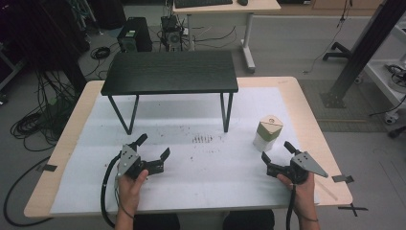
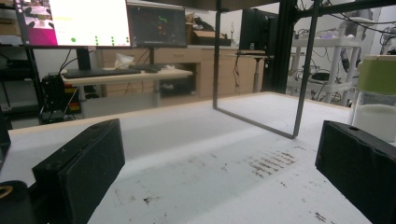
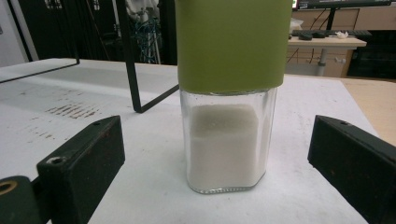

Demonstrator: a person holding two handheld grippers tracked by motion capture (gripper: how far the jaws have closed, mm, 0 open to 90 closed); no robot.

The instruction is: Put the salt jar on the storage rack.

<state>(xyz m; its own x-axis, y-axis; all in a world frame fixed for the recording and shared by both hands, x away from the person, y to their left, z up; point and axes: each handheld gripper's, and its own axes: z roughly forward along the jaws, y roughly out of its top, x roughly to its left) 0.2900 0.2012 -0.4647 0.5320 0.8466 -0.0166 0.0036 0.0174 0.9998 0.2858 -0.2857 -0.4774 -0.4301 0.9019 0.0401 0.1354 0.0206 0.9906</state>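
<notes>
Your left gripper [image 1: 152,149] and right gripper [image 1: 277,152] are black. Each carries a grey three-cornered plate and trails a black cable.

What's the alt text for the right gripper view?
A glass jar with a green lid, part-filled with white powder, stands upright on the white table cover, centred between the open right gripper. Behind it, a black shelf leg.

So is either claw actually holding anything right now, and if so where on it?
Nothing is held. Both the left claw and right claw are open, and the jar stands free on the table ahead of the right one.
</notes>
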